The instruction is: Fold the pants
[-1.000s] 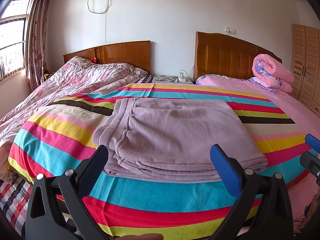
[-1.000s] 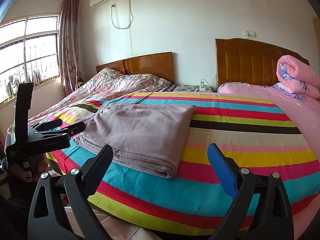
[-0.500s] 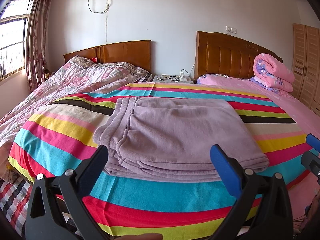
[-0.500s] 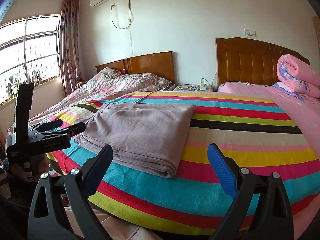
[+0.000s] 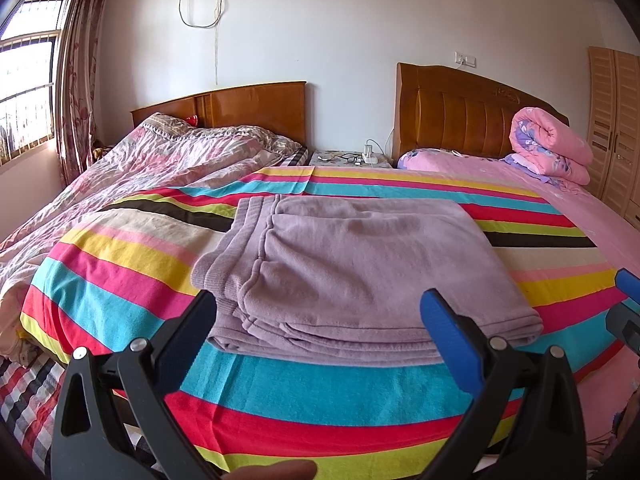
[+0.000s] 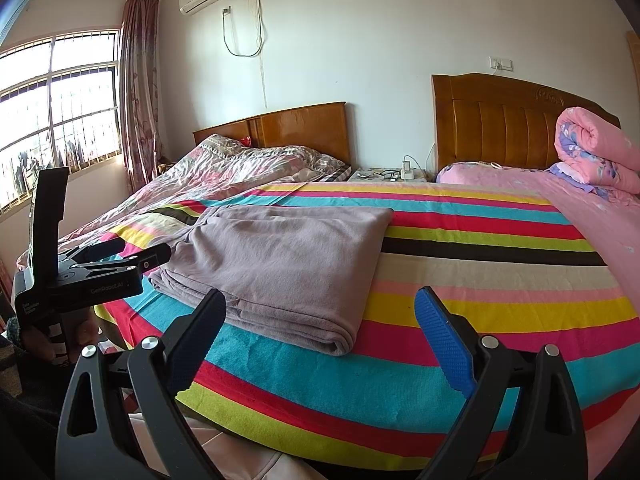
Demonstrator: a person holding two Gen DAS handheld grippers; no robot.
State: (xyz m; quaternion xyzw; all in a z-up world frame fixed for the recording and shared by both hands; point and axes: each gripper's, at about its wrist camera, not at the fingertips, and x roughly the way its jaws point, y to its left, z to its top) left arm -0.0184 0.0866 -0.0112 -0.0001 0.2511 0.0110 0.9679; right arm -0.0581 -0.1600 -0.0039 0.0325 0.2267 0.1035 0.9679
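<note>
Left wrist view. The pants (image 5: 360,268) lie folded into a flat, roughly rectangular stack on the striped blanket (image 5: 120,280) that covers the near end of the bed. The stack's long axis runs left to right across the bed. Its layered open edges face the camera, and the ribbed band edge sits at the left end. The fabric is a soft, fleecy mauve knit, with several layers visible along the near edge. The blanket is a woven textile in bold bands of red, cyan, yellow, pink, black and cream. The left gripper (image 5: 316,328) hangs short of the bed edge with its jaws spread wide and nothing between them; one finger carries a blue ribbed pad (image 5: 448,344). A rolled pink quilt (image 5: 552,144) rests against the far wooden headboard (image 5: 460,116).

Right wrist view. The pants (image 6: 280,264) sit toward the left half of the blanket (image 6: 480,280), with a rounded fold forming the right end. The right gripper (image 6: 320,332) is held off the bed, its jaws wide apart and empty. The left gripper (image 6: 120,256) appears at the left edge, black plastic, near the stack's left end; it is seen side-on here and its gap cannot be judged. A small nightstand (image 6: 384,176) between the two headboards holds glasses and a charger.
</note>
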